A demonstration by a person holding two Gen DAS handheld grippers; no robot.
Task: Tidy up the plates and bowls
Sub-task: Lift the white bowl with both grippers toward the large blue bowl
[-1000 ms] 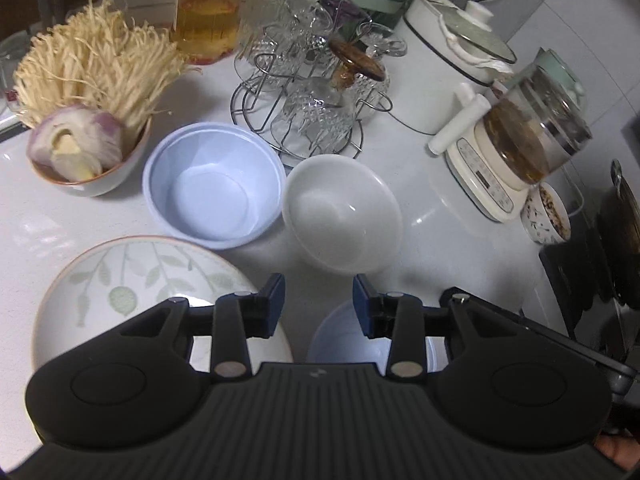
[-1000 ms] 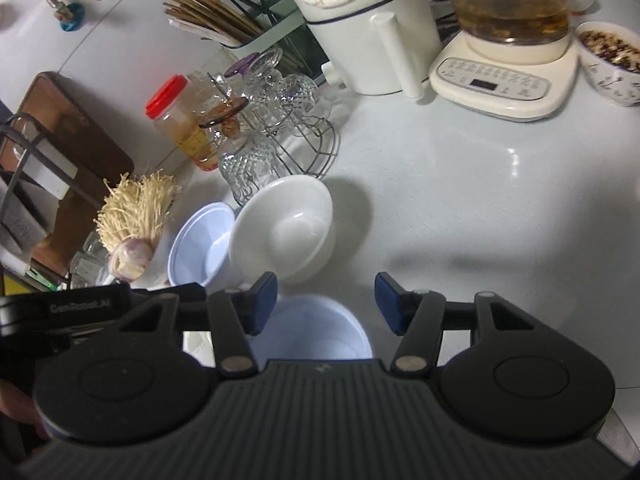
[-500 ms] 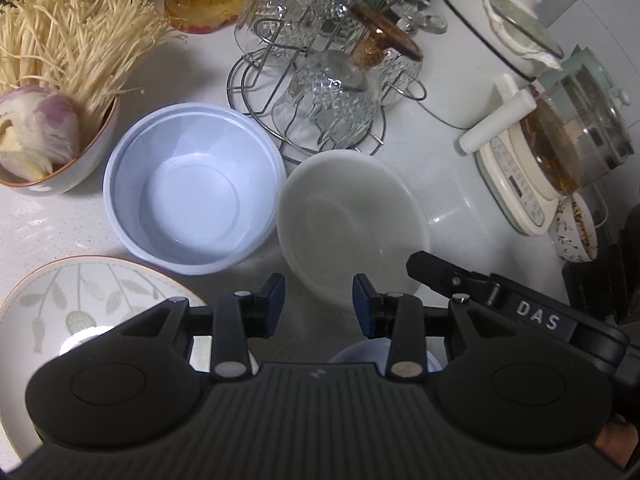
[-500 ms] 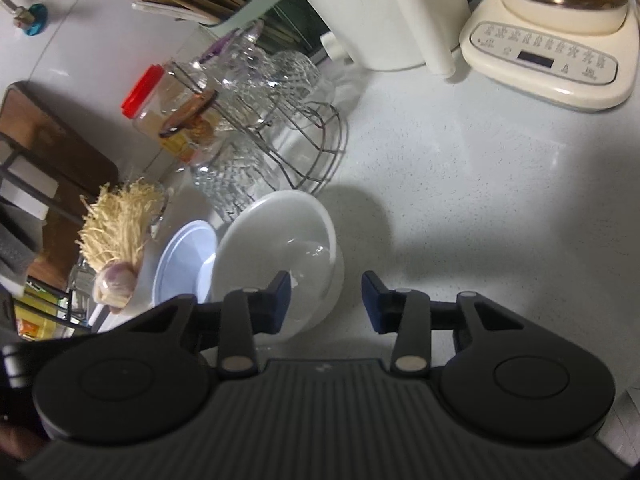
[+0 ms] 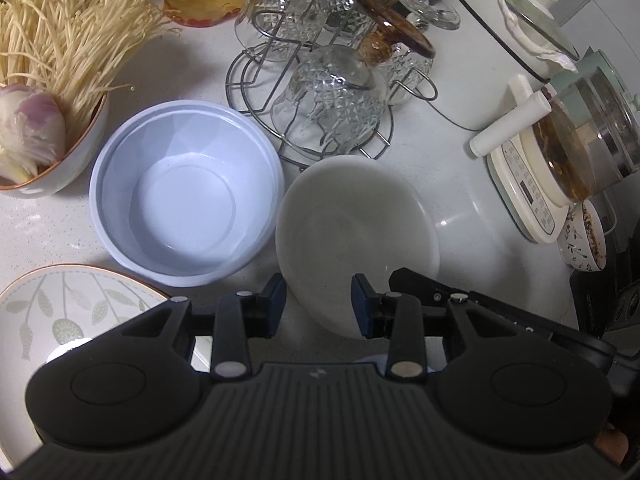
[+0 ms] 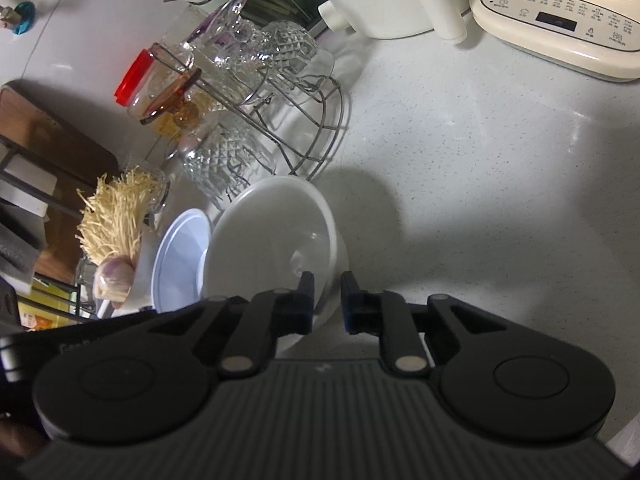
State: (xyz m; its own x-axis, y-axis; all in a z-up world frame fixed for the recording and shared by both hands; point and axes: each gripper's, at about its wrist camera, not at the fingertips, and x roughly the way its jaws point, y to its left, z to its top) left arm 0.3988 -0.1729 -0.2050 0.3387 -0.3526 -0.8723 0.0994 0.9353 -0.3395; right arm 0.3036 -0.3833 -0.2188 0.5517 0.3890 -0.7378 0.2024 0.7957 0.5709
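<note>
The white bowl (image 5: 356, 236) sits upright on the pale speckled surface (image 6: 480, 168), its rim touching or almost touching the blue bowl (image 5: 186, 200) on one side, with the wire glass rack (image 5: 320, 92) just behind it. The right tool (image 6: 327, 300) has its fingers narrowed around the white bowl's near rim, one pad inside the wall and one outside; whether they already pinch it is hard to tell from this angle. The left tool (image 5: 319, 300) hovers above the near edge of the same bowl, fingers apart and holding nothing. A leaf-patterned plate (image 5: 60, 304) lies near the blue bowl, on the side away from the rack. A bowl of enoki mushrooms (image 5: 60, 52) stands beyond the blue bowl, well apart from the white one.
</note>
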